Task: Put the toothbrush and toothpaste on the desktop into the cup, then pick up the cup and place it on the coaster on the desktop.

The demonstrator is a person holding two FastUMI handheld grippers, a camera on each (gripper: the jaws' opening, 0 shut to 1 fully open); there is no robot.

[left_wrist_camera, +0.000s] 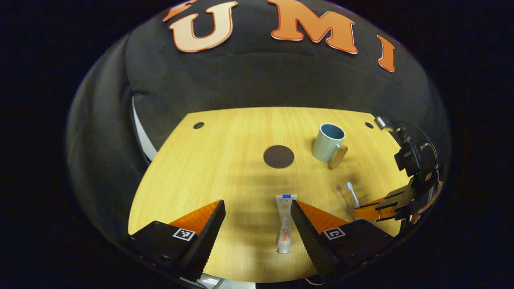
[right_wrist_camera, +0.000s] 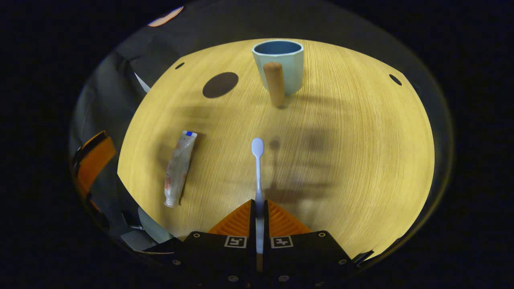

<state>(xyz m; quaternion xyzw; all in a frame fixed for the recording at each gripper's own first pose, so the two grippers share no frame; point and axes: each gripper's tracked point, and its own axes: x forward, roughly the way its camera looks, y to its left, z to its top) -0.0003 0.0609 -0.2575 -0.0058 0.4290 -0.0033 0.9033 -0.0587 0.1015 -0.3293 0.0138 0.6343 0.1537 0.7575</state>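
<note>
Wooden desktop (left_wrist_camera: 225, 160), black cloth wall (left_wrist_camera: 261, 80)

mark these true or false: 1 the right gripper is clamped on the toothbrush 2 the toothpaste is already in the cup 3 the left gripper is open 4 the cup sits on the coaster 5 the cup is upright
1. True. The right gripper has both fingers pressed on the toothbrush, whose head points toward the cup.
2. False. The toothpaste lies flat on the desktop, between the fingers of the left gripper.
3. True. The left gripper's jaws stand wide apart and are not pressing on the tube.
4. False. The cup stands on bare wood, apart from the dark round coaster.
5. True. The cup stands with its opening up and nothing showing inside.
</note>
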